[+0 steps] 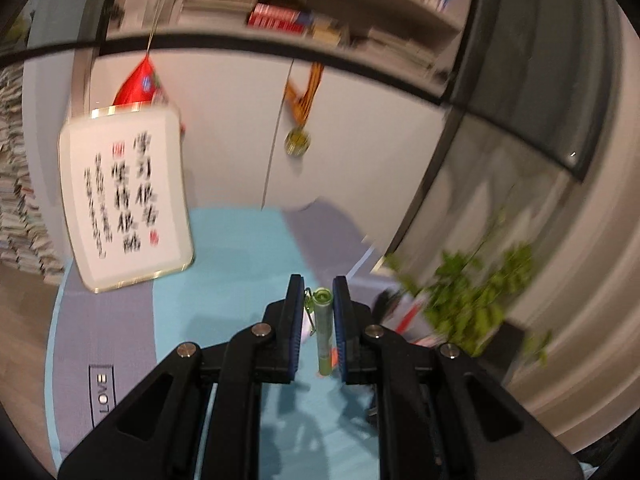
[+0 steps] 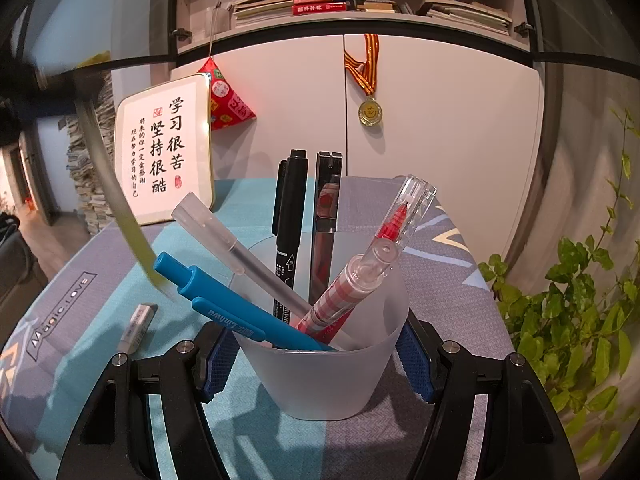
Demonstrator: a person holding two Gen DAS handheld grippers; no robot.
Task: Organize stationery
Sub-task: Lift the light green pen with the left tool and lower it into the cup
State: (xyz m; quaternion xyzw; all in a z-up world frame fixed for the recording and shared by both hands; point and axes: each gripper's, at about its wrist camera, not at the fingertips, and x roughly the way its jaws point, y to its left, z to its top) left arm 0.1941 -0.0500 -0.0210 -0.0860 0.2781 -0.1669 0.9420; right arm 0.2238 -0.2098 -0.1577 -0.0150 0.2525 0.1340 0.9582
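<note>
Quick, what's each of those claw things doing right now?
Left gripper: shut on a green pen.
Right gripper: shut on the frosted pen cup.

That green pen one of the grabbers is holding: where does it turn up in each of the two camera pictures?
Left wrist view: the green pen sits low at centre, pinched between the left gripper pads, end toward the camera.
Right wrist view: a blurred green streak at left, above the frosted cup, is probably that pen.
Shared landmark: the white calligraphy plaque leaning against the cabinet.
</note>
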